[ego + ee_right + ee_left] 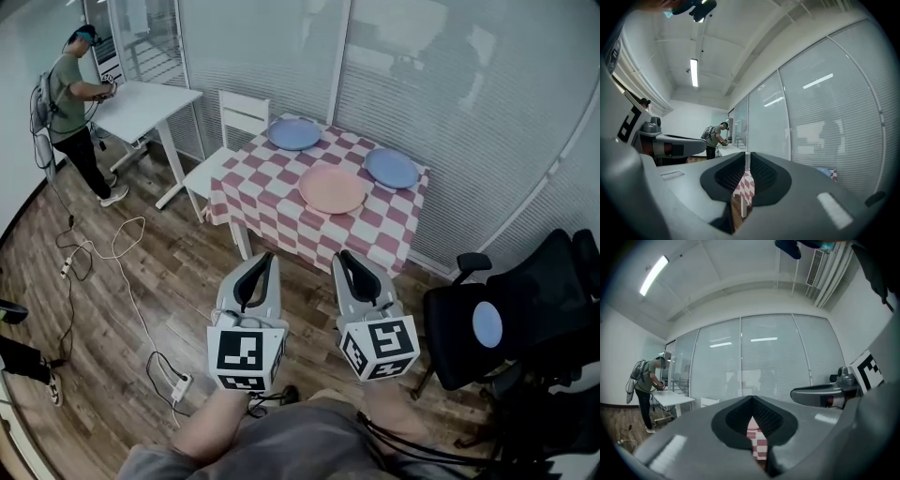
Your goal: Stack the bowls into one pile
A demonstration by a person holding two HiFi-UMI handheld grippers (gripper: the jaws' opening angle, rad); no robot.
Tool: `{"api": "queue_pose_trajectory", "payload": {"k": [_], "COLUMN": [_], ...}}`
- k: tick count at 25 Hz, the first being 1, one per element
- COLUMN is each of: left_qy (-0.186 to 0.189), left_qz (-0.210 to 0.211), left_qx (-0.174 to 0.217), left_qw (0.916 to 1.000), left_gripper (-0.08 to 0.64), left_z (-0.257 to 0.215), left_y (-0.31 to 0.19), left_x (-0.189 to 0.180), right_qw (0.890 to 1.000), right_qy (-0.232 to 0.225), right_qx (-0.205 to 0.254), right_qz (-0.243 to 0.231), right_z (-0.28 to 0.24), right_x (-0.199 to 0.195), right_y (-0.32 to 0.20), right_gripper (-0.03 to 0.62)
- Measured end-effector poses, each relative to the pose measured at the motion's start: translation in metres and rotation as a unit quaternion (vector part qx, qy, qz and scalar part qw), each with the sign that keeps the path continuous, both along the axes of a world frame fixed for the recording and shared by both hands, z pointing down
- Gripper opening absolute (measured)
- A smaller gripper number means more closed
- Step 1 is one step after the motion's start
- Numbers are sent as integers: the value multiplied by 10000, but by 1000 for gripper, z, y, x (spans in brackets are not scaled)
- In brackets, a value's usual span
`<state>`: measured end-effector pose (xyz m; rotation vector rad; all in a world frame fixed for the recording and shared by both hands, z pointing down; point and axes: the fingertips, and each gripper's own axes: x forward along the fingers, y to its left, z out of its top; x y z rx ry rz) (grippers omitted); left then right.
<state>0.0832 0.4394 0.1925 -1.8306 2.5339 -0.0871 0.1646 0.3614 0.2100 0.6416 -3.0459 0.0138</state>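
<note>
Left gripper (265,259), lower centre: grey shell, black ribbed pads, marker cube at the rear. Its jaws are pressed together at the tips and hold nothing. Right gripper (346,257), just beside it, same build: jaws nearly together with a thin slit between the pads and nothing in it. Both point toward the table from over bare floor, well short of it.

Bowls, three, unstacked, all shallow, round, smooth and wide-rimmed.
- Pink bowl (332,187): middle of the table, closest to the grippers.
- Left blue bowl (294,133): far corner, well apart from the pink bowl.
- Right blue bowl (391,168): right edge, near the pink bowl but not touching.

Table (267,202): small and square, draped in a red-and-white check cloth that hangs over the sides. The near left part is bare.

White chair (242,115): slatted back, tucked at the table's left side.

Floor (178,291): wood planks, open between grippers and table. White cable (98,251) loops at left.

Office chair (511,323): black, lower right, close to the right gripper.

Desk (145,103) and person (67,98): upper left, well apart.

Frosted glass walls behind.
</note>
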Motion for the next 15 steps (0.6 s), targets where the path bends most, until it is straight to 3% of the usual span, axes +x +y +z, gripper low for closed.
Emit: {"api": "queue_pose_trajectory", "payload": {"k": [8,15], "left_qy": [146,179], "left_qz": [33,-17], "left_qx": [-190,-418], "left_qw": [9997,9990], "left_gripper": [0,0], "left_z": [22,43], "left_y": [-29,-84], "left_x": [-19,-52], "right_qw": [9999,9997], "right_qy": [65,105], "right_qx": [-92,-189], "right_qz": [78,99], "right_z": [12,30], "right_x": [-17,-47], "right_y": [-31,-88], "right_gripper": [52,52]}}
